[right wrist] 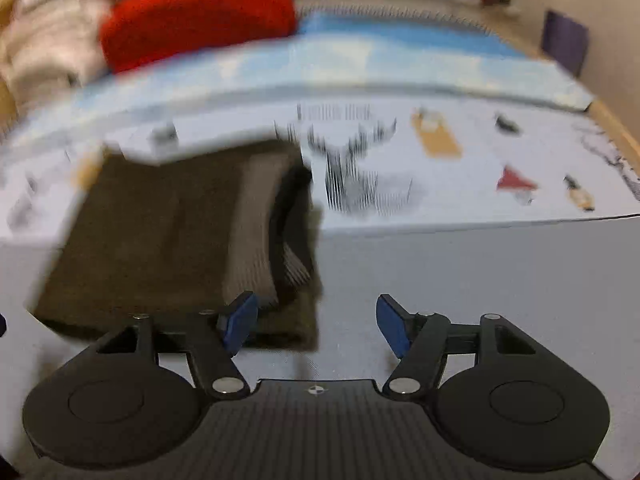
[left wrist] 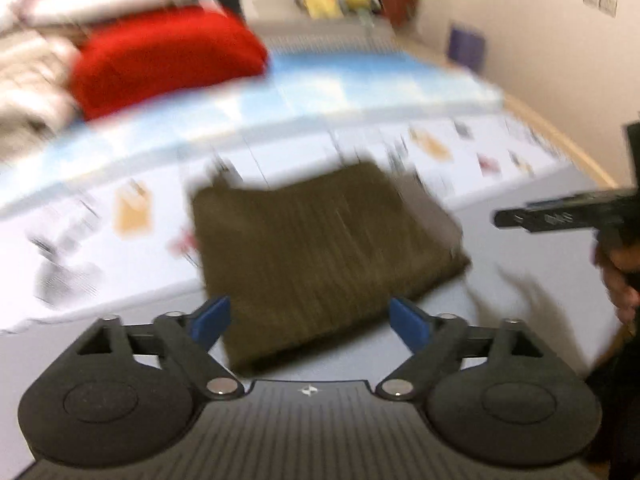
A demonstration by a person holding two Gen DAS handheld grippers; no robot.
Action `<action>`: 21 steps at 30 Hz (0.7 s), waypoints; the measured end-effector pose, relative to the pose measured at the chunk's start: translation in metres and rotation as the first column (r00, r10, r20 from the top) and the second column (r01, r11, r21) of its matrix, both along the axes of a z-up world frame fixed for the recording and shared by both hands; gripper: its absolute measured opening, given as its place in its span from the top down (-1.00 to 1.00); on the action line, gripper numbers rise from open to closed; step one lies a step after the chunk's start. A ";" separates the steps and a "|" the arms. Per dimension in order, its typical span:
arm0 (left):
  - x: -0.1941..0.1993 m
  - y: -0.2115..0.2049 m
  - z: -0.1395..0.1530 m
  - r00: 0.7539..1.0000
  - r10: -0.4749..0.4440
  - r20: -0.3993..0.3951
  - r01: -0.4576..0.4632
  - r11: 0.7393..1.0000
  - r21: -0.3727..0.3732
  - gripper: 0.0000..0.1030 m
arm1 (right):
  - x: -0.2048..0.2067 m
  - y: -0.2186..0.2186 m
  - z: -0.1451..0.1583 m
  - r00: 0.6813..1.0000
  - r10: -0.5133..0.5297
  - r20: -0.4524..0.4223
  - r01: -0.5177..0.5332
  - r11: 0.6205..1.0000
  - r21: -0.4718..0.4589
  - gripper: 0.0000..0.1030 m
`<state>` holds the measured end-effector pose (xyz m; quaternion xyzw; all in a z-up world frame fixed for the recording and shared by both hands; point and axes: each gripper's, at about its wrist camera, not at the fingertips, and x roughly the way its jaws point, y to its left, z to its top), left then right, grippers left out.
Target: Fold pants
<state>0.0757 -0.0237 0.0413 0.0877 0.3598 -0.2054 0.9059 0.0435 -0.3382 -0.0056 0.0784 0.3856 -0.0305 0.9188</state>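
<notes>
Seeing pants (left wrist: pixel 320 256) lying folded on the bed (left wrist: pixel 520 264), dead ahead of left claw (left wrist: pixel 310 322), ahead-left of right claw (right wrist: pixel 316 326), long axis running away from both, both claws gaping wide and gripping nothing, left sitting more squarely over the near edge.

No word, brand or number can be read in either view; both are smeared by motion blur. The white printed sheet (right wrist: pixel 460 168) carries small coloured pictures and a patch of dark marks that might be lettering, but these dissolve into streaks. The only clear sign is a small round crosshair-like emblem on the body of each device: one at the front edge of the left gripper (left wrist: pixel 310 322), one in the same place on the right gripper (right wrist: pixel 316 320)
</notes>
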 end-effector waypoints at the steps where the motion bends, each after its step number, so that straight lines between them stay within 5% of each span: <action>1: -0.015 0.000 0.006 0.998 0.030 0.060 -0.030 1.000 0.004 -0.89 | -0.016 0.006 0.013 0.997 0.017 0.072 -0.017 1.000 -0.006 -0.36; 3: -0.042 -0.005 0.011 0.989 0.061 0.135 -0.064 0.998 0.020 -0.99 | -0.046 0.020 0.030 0.979 0.061 0.194 -0.054 0.998 -0.044 -0.64; 6: -0.074 -0.020 0.000 0.970 0.089 0.227 -0.100 0.994 0.035 -0.99 | -0.082 0.043 0.033 0.954 0.110 0.278 -0.085 0.992 -0.098 -0.75; 10: -0.083 -0.036 -0.031 0.983 0.098 0.154 -0.110 0.991 0.072 -0.99 | -0.094 0.063 0.027 0.959 0.118 0.258 -0.087 0.988 -0.128 -0.76; 14: -0.083 -0.042 -0.037 0.975 0.120 0.186 -0.141 0.985 0.104 -0.99 | -0.087 0.071 0.020 0.972 0.103 0.214 -0.067 0.984 -0.167 -0.77; 21: -0.062 -0.034 -0.050 0.972 0.220 0.079 -0.224 0.974 0.046 -0.99 | -0.078 0.063 0.005 0.992 0.007 0.129 0.002 0.998 -0.069 -0.77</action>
